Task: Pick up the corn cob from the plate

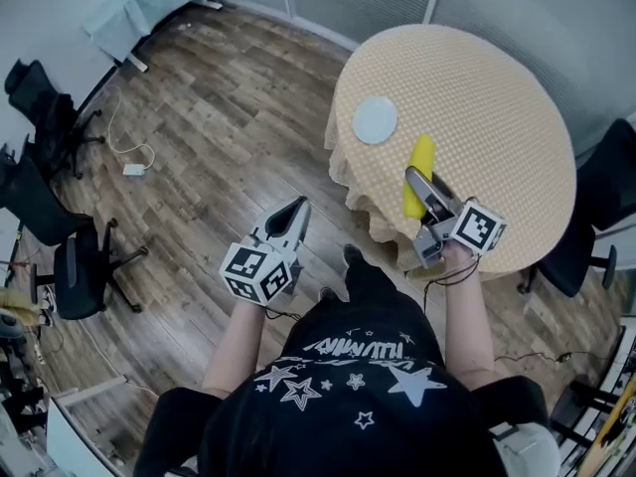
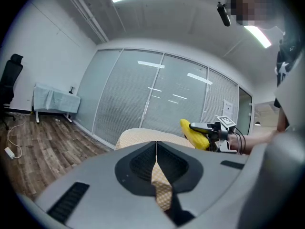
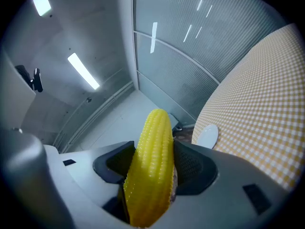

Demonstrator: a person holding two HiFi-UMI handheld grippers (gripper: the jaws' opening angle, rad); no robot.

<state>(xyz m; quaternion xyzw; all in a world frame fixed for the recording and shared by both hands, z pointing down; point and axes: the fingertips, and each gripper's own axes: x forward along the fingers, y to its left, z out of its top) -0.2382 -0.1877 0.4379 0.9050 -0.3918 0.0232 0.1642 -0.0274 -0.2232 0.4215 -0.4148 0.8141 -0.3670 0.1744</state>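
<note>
Over checkered table, corn cob, wood floor

The lower end of the corn cob is hidden between the jaws of the right gripper. On the table, one jaw covers part of the plate. Left of the table, a small white thing, perhaps a plug, can't be made out.

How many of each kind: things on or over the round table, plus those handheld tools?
corn cob: 1, held in the right tool
plate: 1
tools: 2, the right tool and the left tool
Total: 4
</note>
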